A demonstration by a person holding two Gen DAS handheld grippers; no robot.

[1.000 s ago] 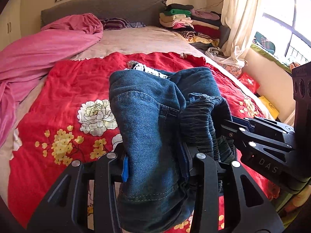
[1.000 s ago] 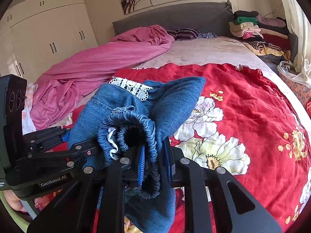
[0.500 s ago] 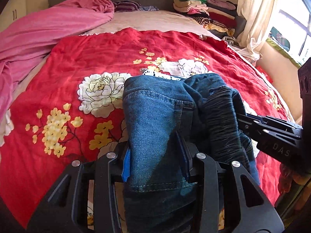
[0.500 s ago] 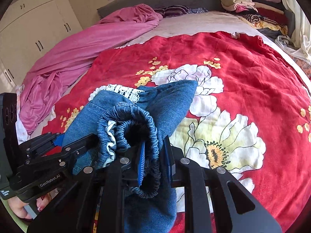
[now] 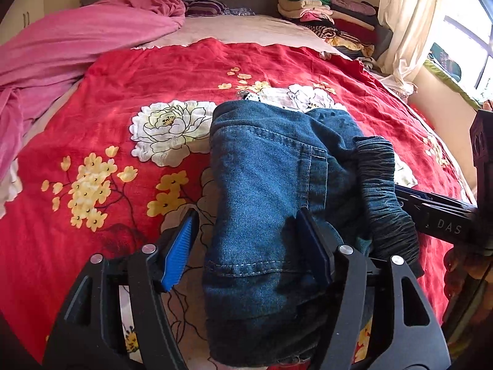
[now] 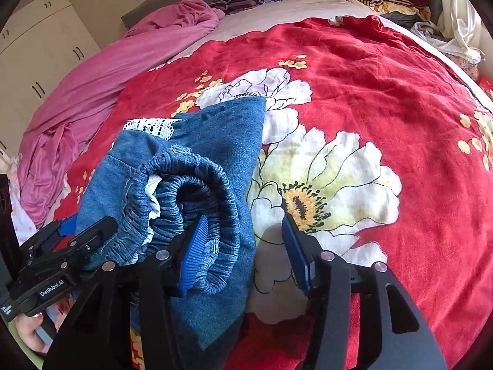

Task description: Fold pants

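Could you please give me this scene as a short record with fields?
item: folded denim pants with elastic waistband
surface: red floral bedspread
left tongs: just opened, pads off the denim lying between them
right tongs: just opened, nothing pressed
background: pink blanket, stacked clothes

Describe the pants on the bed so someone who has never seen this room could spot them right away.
Look at the red flowered bedspread covering the bed. Near its front edge lies a folded bundle of blue denim pants with a gathered waistband and a strip of white lace. The pink blanket and the clothes pile lie farther back.
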